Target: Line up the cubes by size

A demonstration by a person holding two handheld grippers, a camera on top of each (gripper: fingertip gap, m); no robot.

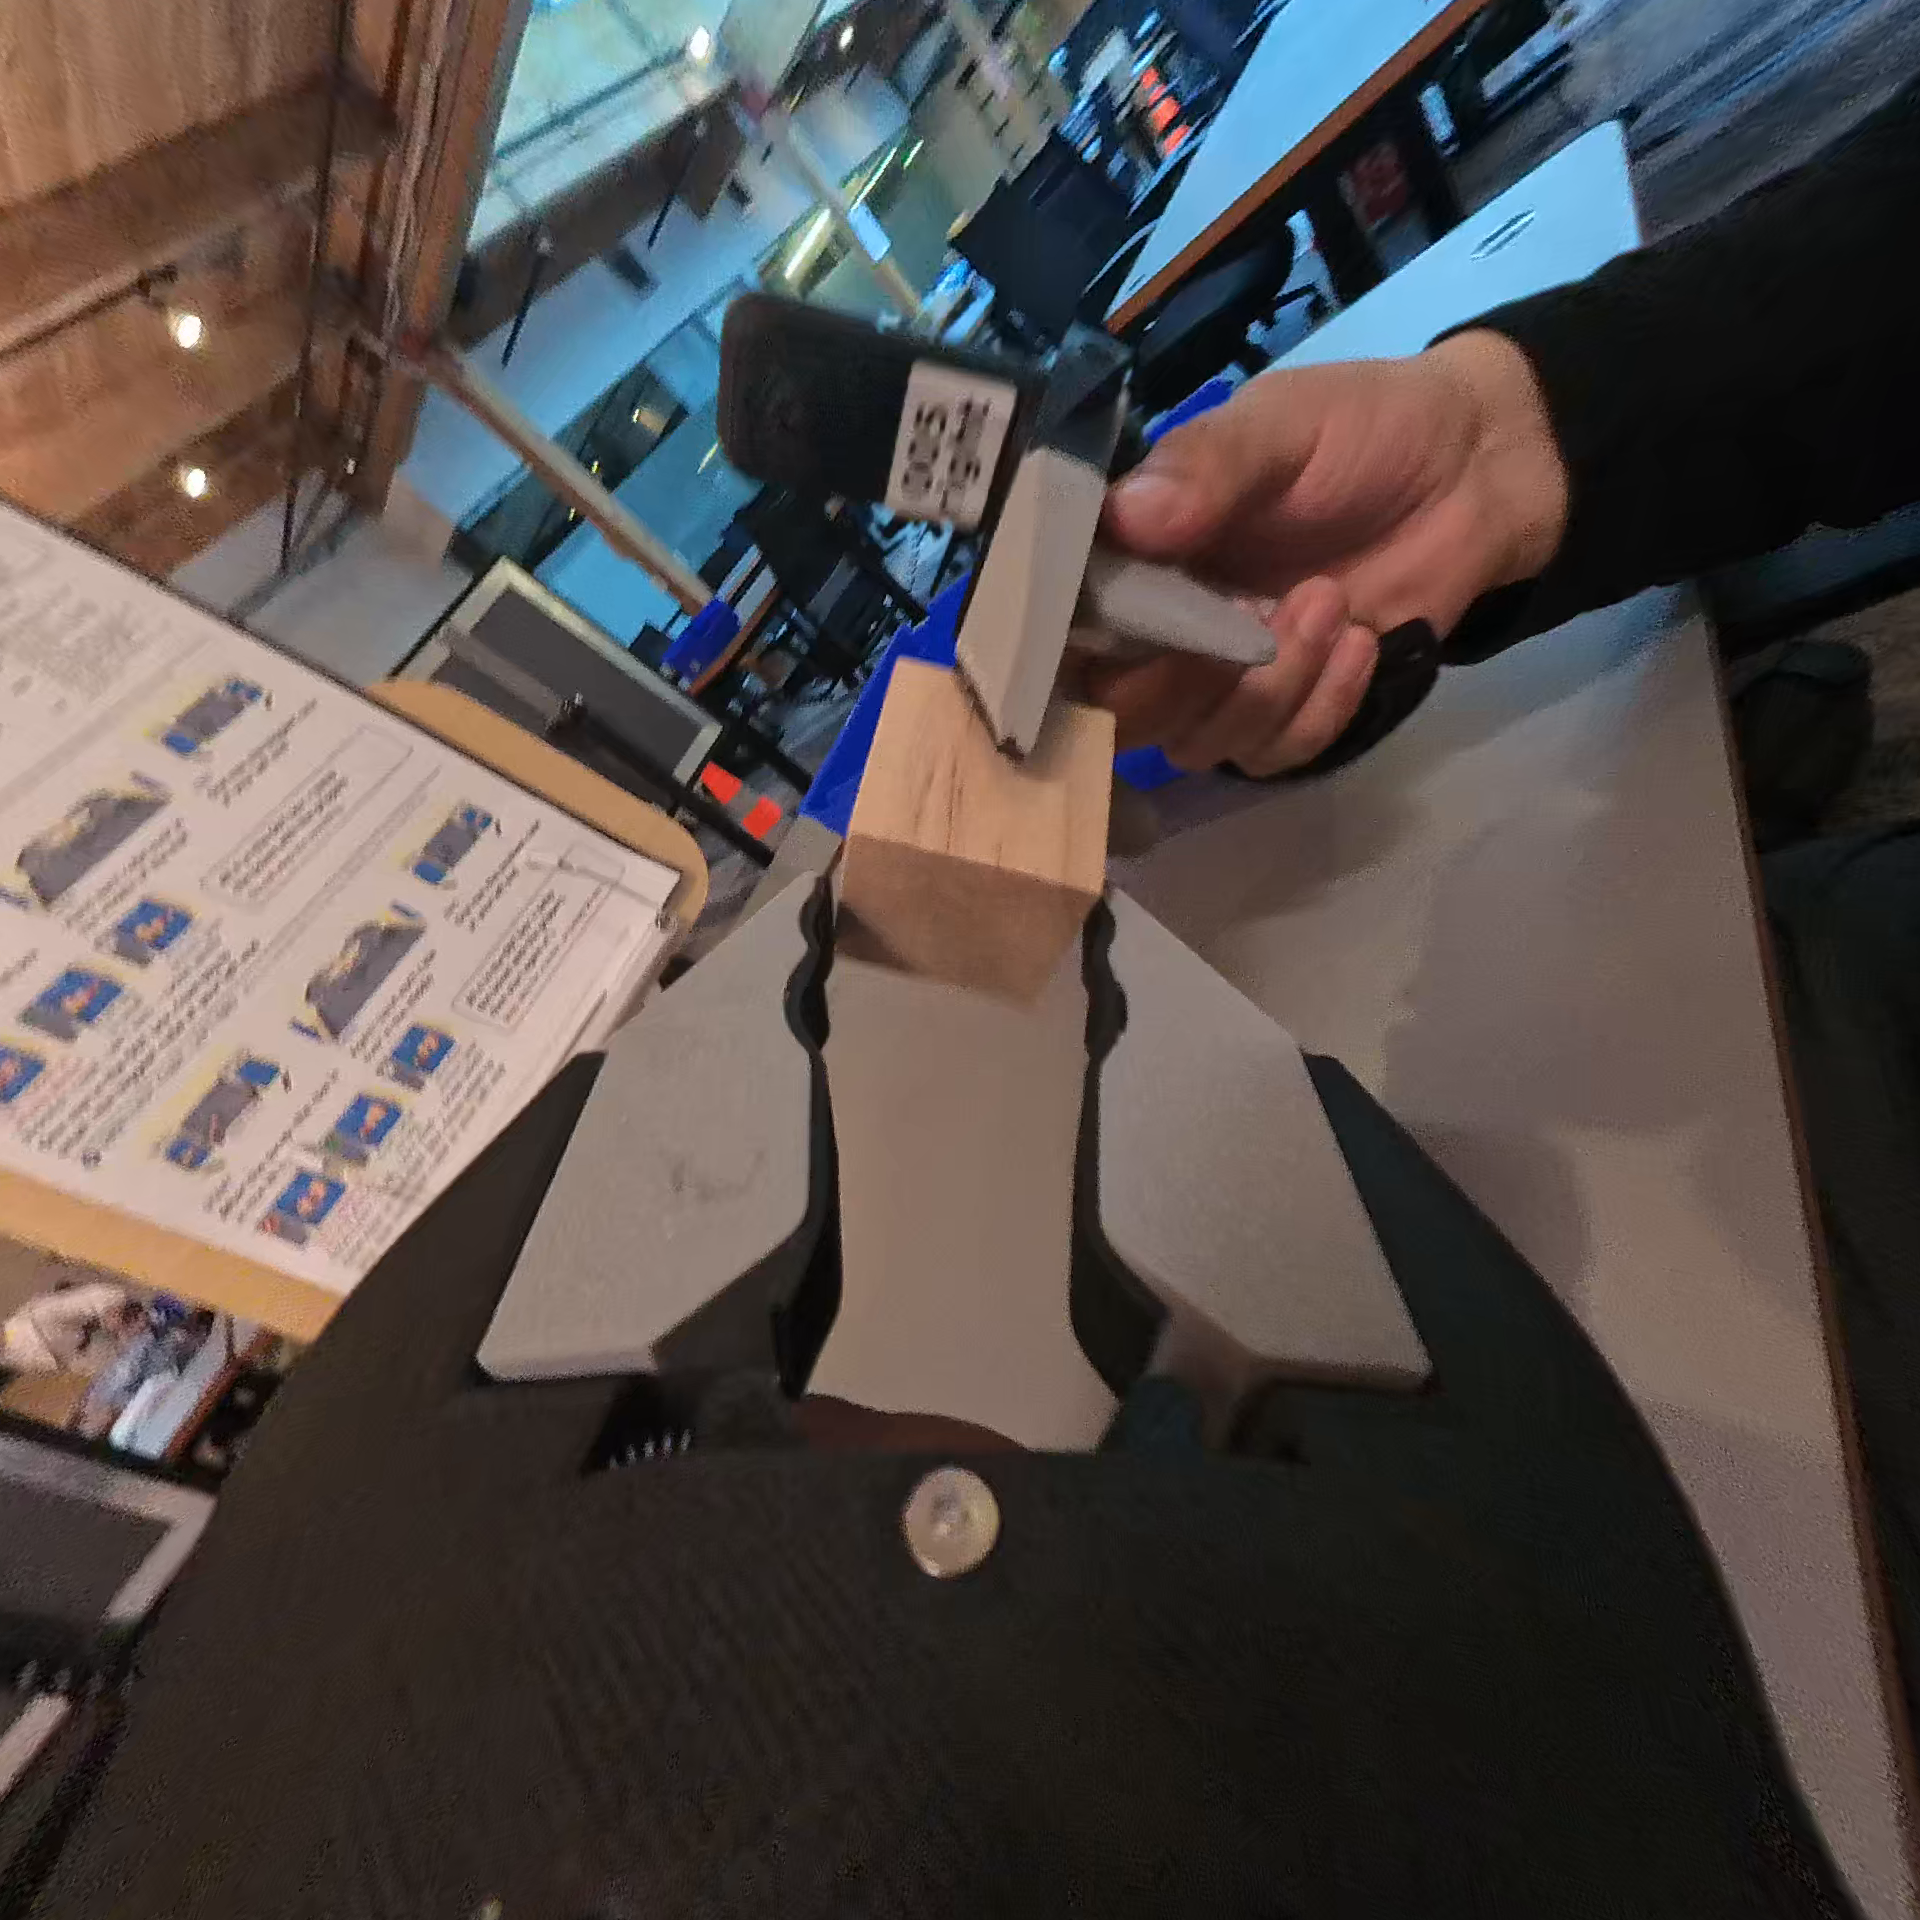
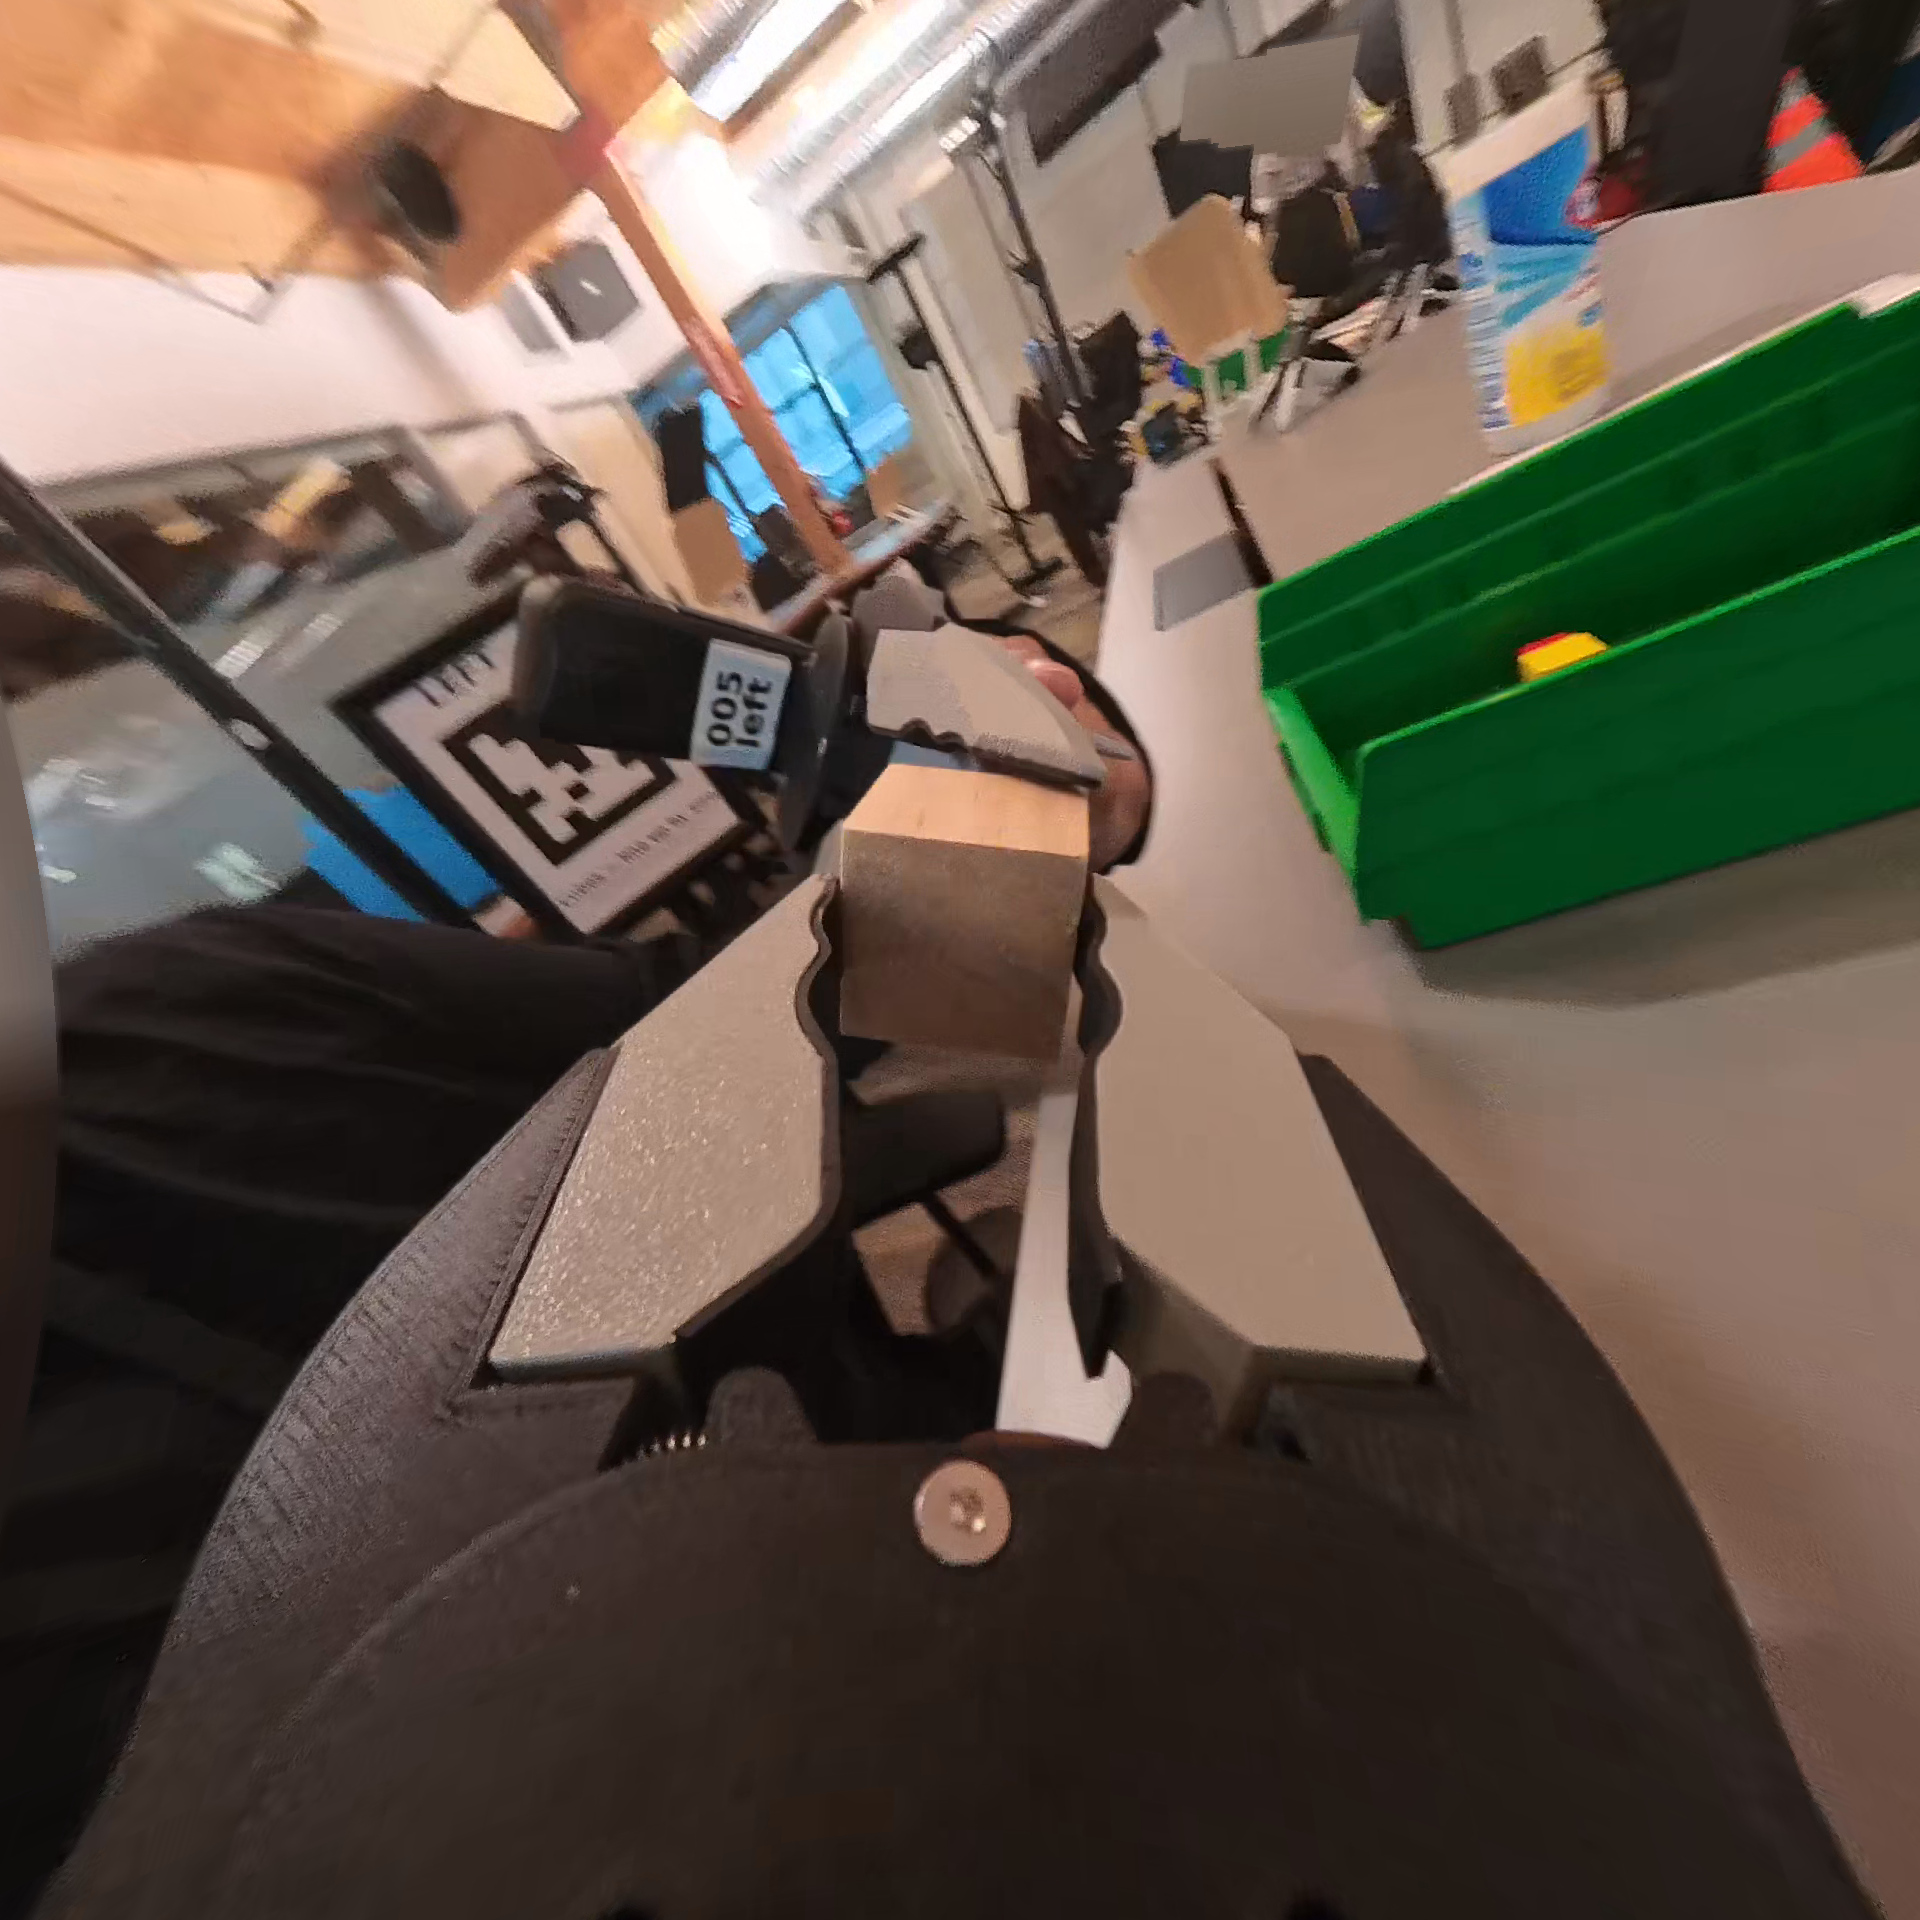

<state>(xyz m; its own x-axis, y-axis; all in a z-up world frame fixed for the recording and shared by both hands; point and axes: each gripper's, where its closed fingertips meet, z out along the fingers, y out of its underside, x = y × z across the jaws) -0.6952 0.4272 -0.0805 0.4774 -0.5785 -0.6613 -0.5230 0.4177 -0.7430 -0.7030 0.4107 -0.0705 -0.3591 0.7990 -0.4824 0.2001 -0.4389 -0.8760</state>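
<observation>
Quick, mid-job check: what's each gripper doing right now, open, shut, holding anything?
Left gripper: shut on the wooden cube, fingers on two opposite sides.
Right gripper: shut on the same wooden cube, gripping from the other end.

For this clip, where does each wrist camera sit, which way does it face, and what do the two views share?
Left wrist view: sits behind the left gripper, looks along its fingers across the grey table; shows the right gripper and the hand holding it.
Right wrist view: sits behind the right gripper, looks along the table edge past green bins; shows the left gripper and a dark sleeve.
Shared: one wooden cube, gripped from both sides.
</observation>
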